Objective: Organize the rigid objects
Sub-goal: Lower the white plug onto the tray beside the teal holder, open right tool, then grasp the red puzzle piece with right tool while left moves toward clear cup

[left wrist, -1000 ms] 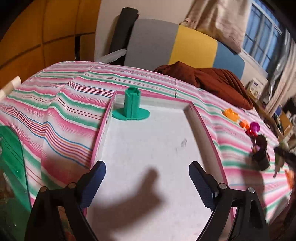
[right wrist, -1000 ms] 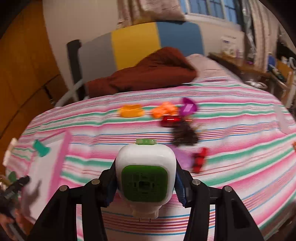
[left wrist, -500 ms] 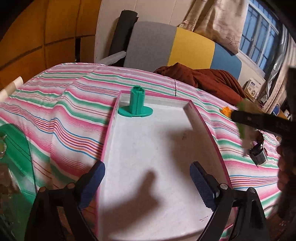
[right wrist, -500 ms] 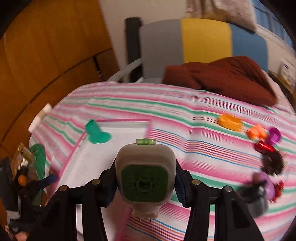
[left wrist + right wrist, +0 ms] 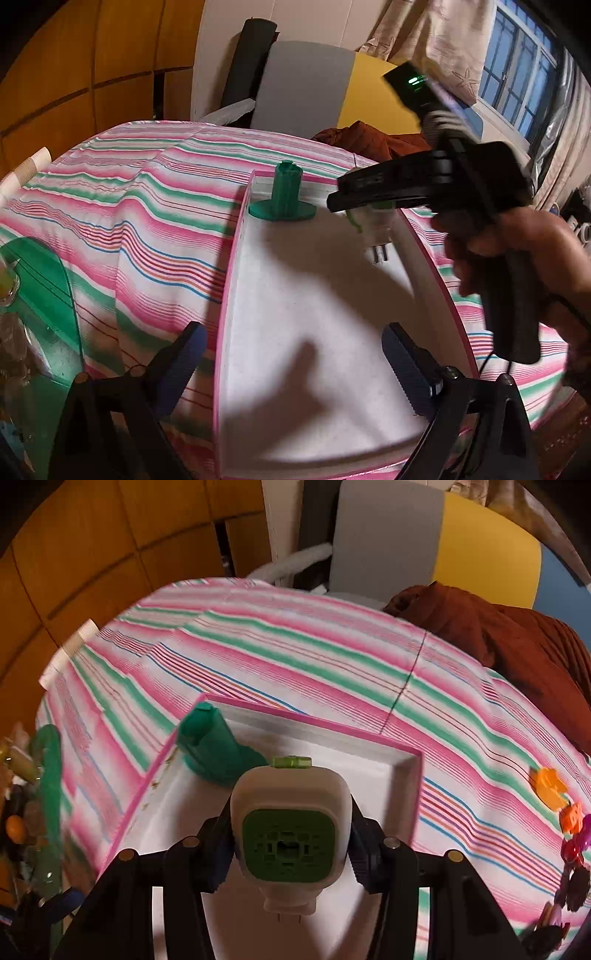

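Note:
My right gripper (image 5: 290, 849) is shut on a white plug-in device with a green face (image 5: 289, 834). It holds the device above the far part of a white tray with a pink rim (image 5: 314, 722). A green spool-like piece (image 5: 214, 746) stands upright in the tray's far left corner. In the left wrist view the right gripper (image 5: 347, 206) hovers over the tray (image 5: 236, 236) just right of the green piece (image 5: 282, 195), with the device (image 5: 376, 229) hanging below it, prongs down. My left gripper (image 5: 291, 365) is open and empty above the tray's near end.
The tray lies on a pink, green and white striped cloth (image 5: 295, 653). Small orange, pink and dark toys (image 5: 561, 805) lie on the cloth to the right. A brown garment (image 5: 498, 638) lies at the back. A green glass item (image 5: 40, 295) stands at the left edge.
My right gripper has carried the white device leftwards from the toy cluster to above the tray. It has entered the left wrist view. My left gripper has drawn back slightly and stays open.

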A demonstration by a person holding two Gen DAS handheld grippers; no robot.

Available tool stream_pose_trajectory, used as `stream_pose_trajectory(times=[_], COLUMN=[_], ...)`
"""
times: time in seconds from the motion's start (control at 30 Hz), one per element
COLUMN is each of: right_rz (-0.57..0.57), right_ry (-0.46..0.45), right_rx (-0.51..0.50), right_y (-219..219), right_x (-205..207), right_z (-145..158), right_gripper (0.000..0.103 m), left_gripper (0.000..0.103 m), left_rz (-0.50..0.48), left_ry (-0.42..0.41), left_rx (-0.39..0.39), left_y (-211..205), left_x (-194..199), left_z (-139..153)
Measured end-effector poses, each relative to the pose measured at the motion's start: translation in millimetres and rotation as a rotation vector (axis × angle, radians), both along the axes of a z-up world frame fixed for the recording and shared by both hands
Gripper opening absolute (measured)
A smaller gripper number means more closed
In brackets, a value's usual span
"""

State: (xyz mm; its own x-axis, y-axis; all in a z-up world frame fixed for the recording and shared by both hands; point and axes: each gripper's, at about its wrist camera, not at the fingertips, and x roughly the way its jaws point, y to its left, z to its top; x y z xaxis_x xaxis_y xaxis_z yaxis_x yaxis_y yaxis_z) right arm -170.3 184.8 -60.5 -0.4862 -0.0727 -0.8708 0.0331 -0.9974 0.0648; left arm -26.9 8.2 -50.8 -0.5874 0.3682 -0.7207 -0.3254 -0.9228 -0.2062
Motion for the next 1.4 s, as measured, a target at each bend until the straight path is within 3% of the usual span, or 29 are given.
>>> stream_pose_trajectory(times=[0.27, 0.37, 0.77, 1.07, 1.2, 1.4], right_rz=[-0.076, -0.112, -0.181, -0.302, -0.29, -0.24], right_ry=[-0.033, 0.005, 0.139, 0.138, 0.117, 0.105], right_rx=[-0.024, -0.046, -0.149, -0.197, -0.148, 0.024], right_y=[11.8, 21.8, 61.9, 114.1, 123.9, 131.2], right_x=[-21.6, -11.3, 76.3, 138.5, 163.9, 198.9], right_z=[-13.6, -1.1, 38.4, 36.6, 27.3, 16.6], right_gripper=[0.054, 0.062, 0.062, 0.062, 0.062, 0.062], left_gripper=[0.097, 0.097, 0.099, 0.099, 0.099, 0.1], left_rz=[0.001, -0.002, 0.024, 0.032, -0.01, -0.128], left_ry=[-0.002, -0.001, -0.024, 0.026, 0.056, 0.087], left_rx=[-0.004, -0.007, -0.005, 0.003, -0.007, -0.017], left_y=[-1.3, 0.5, 4.7, 8.1, 20.5, 49.7], left_x=[0.4, 0.9, 10.3, 21.7, 32.4, 53.2], left_z=[-1.7, -2.1, -2.4, 9.9, 16.1, 25.0])
